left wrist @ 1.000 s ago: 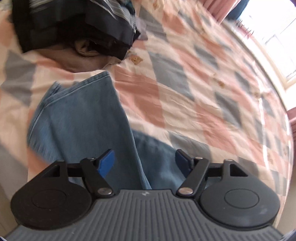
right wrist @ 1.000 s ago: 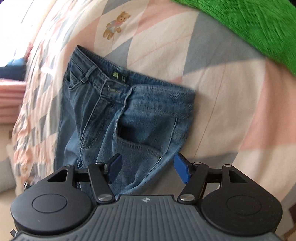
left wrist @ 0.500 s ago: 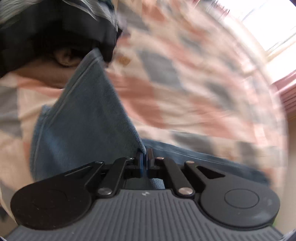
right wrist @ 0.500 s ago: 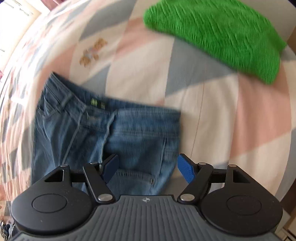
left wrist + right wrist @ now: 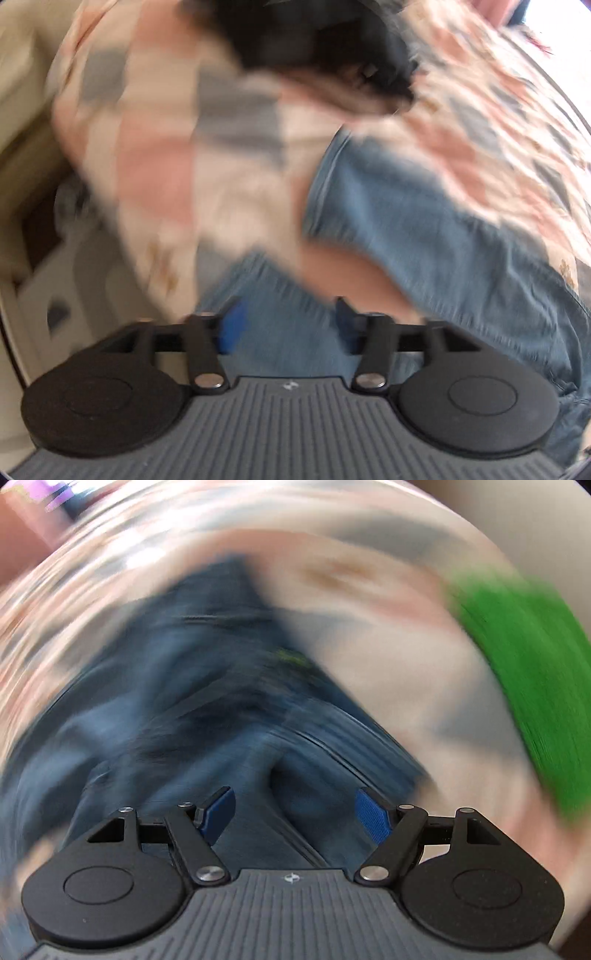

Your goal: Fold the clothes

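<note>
- Left hand-held gripper (image 5: 286,326) was clamped on the jeans leg edge half a second ago; now its blue pads (image 5: 232,326) stand wide apart, nothing between them.
- Jeans (image 5: 424,221) in the left wrist view: denim lies directly under and ahead of the open jaws, with a leg panel running up and to the right of the gripper; hem edge is ahead-right.
- Both views are heavily motion-blurred, so whether the left pads touch the denim can't be told.
- Bed quilt (image 5: 177,158), pink/grey/cream check, fills the area ahead and to the left of the left gripper; the bed edge drops off on its far left.
- Dark clothes pile (image 5: 317,40) sits well ahead of the left gripper, at the top of the view, apart from the jeans.
- Right hand-held gripper (image 5: 294,814): jaws spread, same as in the earlier frames, gripping nothing; its view has swung, and the jeans now fill more of the frame.
- Jeans (image 5: 192,709) in the right wrist view: darker denim directly ahead of and beneath the fingers, a seam or fold running between the pads (image 5: 373,819); small yellow-green label (image 5: 291,659) further ahead.
- Green knit garment (image 5: 528,686) lies ahead-right of the right gripper on the quilt (image 5: 399,653), clear of the jeans.
</note>
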Demonstrator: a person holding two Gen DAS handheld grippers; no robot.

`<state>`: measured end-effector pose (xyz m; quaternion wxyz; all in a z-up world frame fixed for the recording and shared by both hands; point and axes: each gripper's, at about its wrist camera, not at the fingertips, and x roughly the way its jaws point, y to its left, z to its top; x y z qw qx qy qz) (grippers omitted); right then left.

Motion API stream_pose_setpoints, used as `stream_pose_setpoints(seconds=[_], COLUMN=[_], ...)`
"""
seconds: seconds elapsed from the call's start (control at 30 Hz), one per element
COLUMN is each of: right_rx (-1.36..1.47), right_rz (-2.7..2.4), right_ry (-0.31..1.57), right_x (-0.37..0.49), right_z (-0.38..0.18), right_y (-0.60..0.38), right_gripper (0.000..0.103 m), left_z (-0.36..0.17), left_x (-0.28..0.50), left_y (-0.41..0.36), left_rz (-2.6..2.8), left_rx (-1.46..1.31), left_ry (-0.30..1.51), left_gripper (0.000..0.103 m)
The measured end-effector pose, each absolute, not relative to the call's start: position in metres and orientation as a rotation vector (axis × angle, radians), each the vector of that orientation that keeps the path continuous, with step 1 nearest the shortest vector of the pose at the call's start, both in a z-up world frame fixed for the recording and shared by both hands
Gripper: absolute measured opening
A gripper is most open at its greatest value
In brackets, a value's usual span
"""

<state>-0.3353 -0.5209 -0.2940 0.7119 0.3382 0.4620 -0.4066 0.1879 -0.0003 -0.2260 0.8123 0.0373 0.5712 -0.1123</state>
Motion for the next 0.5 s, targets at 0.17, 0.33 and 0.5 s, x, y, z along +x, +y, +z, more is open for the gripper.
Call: stream_pose_setpoints(seconds=[0.17, 0.33, 0.5], right_rx=[0.507, 0.324, 0.083], right_rz=[-0.487, -0.184, -0.015], right_ry=[1.054, 1.066, 1.132], right_x=[-0.222, -0.096, 0.016], right_z=[-0.288, -0.305, -0.344], right_y=[-0.537, -0.545, -0.536], right_gripper=[0.075, 0.086, 0.091], left_z=[-0.264, -0.317, -0.357], left_x=[0.263, 0.331, 0.365], left_y=[-0.056, -0.072, -0.072], left_rz=[-0.331, -0.349, -0.429], left_rx=[0.081, 0.05, 0.074], left_ry=[1.239, 1.273, 1.29], left_gripper=[0.073, 0.078, 0.088])
